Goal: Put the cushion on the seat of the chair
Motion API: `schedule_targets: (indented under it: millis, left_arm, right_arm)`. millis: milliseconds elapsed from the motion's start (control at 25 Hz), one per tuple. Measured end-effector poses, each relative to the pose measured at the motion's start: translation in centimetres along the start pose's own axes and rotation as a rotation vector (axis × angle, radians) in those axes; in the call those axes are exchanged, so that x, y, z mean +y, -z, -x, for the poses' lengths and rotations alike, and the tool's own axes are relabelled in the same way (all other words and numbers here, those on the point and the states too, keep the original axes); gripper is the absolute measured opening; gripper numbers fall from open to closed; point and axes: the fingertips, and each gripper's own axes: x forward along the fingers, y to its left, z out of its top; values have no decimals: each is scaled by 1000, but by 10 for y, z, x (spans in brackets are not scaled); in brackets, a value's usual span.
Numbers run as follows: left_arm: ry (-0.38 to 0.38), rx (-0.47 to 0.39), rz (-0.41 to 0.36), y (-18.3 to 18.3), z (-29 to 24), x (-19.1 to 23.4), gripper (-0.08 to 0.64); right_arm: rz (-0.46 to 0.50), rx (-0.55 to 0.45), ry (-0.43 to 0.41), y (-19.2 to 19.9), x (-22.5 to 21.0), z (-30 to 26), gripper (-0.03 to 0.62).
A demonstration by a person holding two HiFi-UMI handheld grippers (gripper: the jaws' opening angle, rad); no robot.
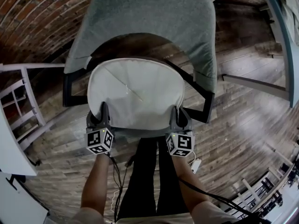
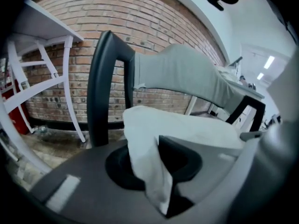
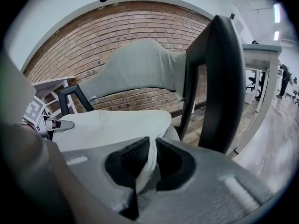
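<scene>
A white round cushion (image 1: 135, 92) lies flat over the seat of a black-framed chair (image 1: 70, 90) that has a grey padded backrest (image 1: 154, 17). It covers the seat almost wholly. My left gripper (image 1: 103, 110) is shut on the cushion's near left edge, and my right gripper (image 1: 180, 113) is shut on its near right edge. In the left gripper view the cushion (image 2: 177, 125) hangs as a fold between the jaws of that gripper (image 2: 154, 167). In the right gripper view the cushion (image 3: 117, 125) is pinched thin in the right gripper (image 3: 152, 160).
A white wooden frame (image 1: 18, 101) stands to the left of the chair and a white rail (image 1: 254, 85) to its right. A brick wall (image 1: 32, 13) runs behind. The person's legs (image 1: 145, 181) and trailing cables are at the chair's front, on a plank floor.
</scene>
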Motion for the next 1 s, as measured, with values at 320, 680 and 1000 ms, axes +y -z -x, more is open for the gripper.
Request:
schedule_targets:
  millis: [320, 680, 1000]
  left_arm:
    - [-30, 50, 13, 17, -9, 4, 81]
    - [-68, 100, 9, 17, -8, 1, 83]
    - [-173, 99, 50, 8, 8, 12, 194]
  right_arm:
    - [-41, 59, 38, 28, -8, -15, 38]
    - [-36, 88, 52, 28, -12, -12, 56]
    - [-46, 90, 58, 13, -11, 0, 84]
